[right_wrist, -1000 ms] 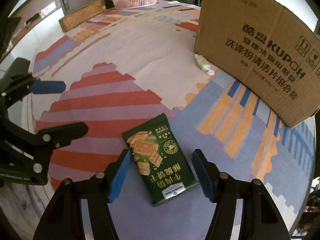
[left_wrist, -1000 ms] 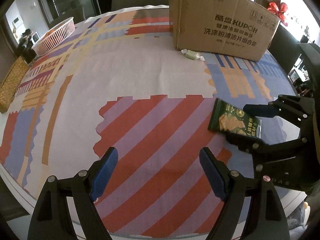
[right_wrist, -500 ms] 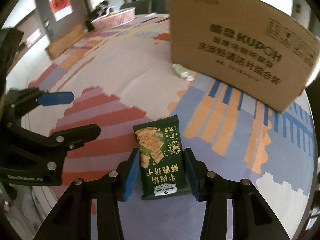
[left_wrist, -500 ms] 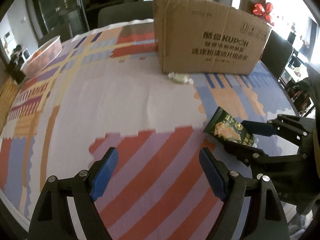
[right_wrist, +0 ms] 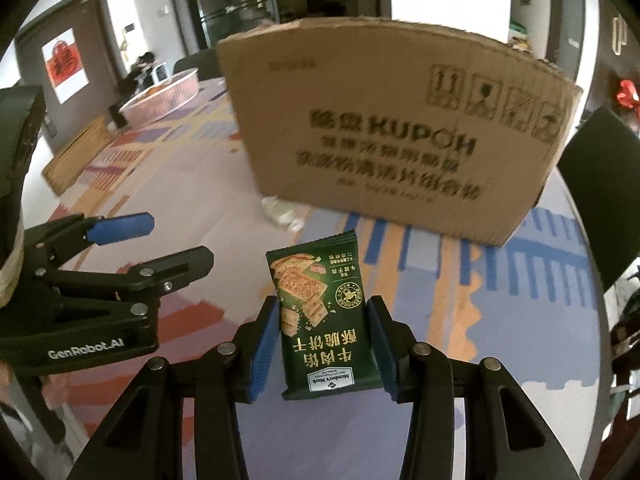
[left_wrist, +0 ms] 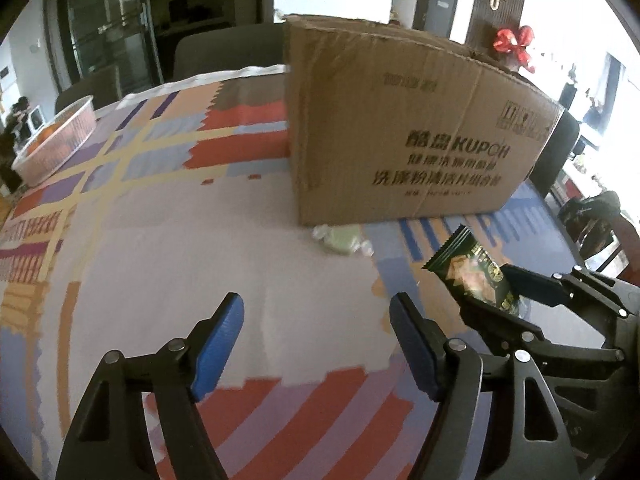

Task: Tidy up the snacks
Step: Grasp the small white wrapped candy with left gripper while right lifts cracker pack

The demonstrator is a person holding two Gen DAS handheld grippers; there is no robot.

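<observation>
Stretching wide between the left gripper [left_wrist: 316, 322] and the cardboard box [left_wrist: 404, 140], the patterned cloth on the bench [left_wrist: 160, 240] lies bare, apart from a pale wrapped sweet [left_wrist: 340, 238] just beside the box's lower edge. The bench's far rim curves past a pink basket [left_wrist: 60, 138] at the left. The right gripper [right_wrist: 322, 340] has its jaws clamped on a green cracker packet [right_wrist: 320, 312], held clear above the cloth, short of the box. The packet is dark green, flat, with pictured crackers, gold characters and crimped ends. The left gripper's jaws are closing with nothing between them. The box's inside is hidden from both views, its print is blurred, and the basket's contents are hard to make out.
</observation>
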